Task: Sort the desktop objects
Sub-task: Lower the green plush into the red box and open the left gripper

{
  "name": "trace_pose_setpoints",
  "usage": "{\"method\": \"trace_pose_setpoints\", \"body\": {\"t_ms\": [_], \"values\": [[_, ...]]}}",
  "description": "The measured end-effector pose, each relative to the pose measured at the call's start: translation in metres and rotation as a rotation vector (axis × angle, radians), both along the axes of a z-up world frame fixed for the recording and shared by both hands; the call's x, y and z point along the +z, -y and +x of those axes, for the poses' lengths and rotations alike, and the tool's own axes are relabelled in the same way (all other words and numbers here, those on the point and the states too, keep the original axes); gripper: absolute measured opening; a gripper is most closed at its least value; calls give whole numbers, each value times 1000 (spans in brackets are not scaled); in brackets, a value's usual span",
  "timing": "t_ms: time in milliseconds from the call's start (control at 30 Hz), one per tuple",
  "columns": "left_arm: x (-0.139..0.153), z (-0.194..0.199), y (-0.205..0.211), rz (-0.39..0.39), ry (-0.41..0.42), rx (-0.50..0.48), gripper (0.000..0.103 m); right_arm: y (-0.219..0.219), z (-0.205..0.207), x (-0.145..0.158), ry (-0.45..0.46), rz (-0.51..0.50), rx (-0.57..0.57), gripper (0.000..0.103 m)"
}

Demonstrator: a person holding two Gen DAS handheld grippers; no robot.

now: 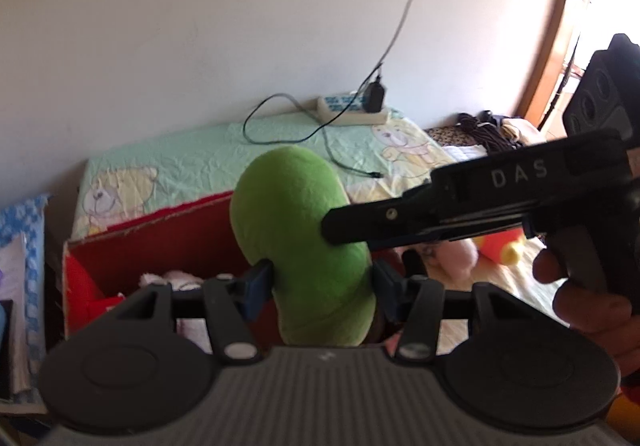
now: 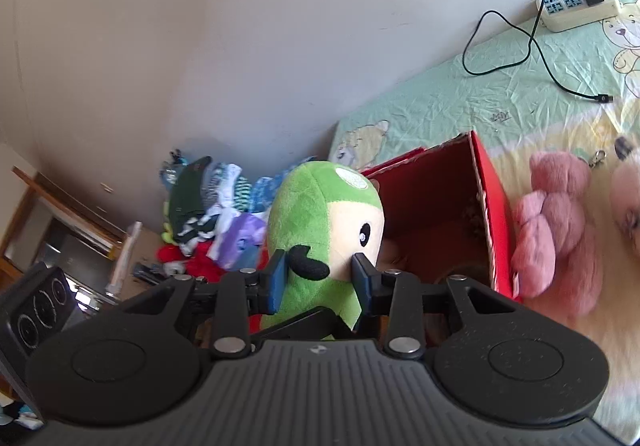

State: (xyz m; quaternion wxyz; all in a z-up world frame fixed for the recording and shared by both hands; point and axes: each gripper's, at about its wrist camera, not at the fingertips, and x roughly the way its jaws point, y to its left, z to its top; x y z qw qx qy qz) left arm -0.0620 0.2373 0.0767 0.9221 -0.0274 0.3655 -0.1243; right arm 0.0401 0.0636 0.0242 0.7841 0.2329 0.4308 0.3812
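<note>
A green plush toy (image 1: pixel 300 230) with a cream face (image 2: pixel 320 221) is held up over a red cardboard box (image 1: pixel 132 258), which also shows in the right wrist view (image 2: pixel 460 213). My left gripper (image 1: pixel 320 282) is shut on the toy's body from behind. My right gripper (image 2: pixel 318 278) is shut on the toy's face side; it reaches in from the right in the left wrist view (image 1: pixel 460 201). The box holds some pale soft things (image 1: pixel 172 280).
The table wears a green and yellow bear-print cloth (image 2: pixel 460 93). A power strip (image 1: pixel 352 109) with a charger and black cable (image 2: pixel 520 41) lies at the back. A pink plush (image 2: pixel 556 226) lies right of the box. A clothes pile (image 2: pixel 212 213) lies left of the table.
</note>
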Motion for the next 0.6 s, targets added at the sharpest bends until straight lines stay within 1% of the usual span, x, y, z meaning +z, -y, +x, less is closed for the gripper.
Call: {"method": "trace_pose_setpoints", "body": {"t_ms": [100,200,300,333,367,400,467,500,533,600], "values": [[-22,22,-11,-29,-63,45,53,-16,25,-16,-40,-50,13,39],[-40,34,-16,-26,-98,81,53,-28,41,-32,-66,-88,34,39],[-57,46,-24,-43,-149,103,53,-36,56,-49,-124,-116,46,38],[-62,49,-25,-44,-167,110,51,-39,59,-54,-134,-133,49,38],[-67,52,-25,-38,-181,115,51,-42,61,-58,-140,-156,54,34],[-70,54,-24,-29,-188,119,51,-46,63,-62,-147,-168,62,27],[-76,57,-23,-8,-206,133,52,-52,65,-65,-163,-175,81,28],[-79,58,-24,2,-216,141,52,-56,64,-65,-153,-201,81,28],[-82,59,-25,5,-221,149,52,-61,63,-65,-141,-220,87,28],[-84,57,-29,-4,-224,162,55,-66,63,-67,-147,-218,100,29]]}}
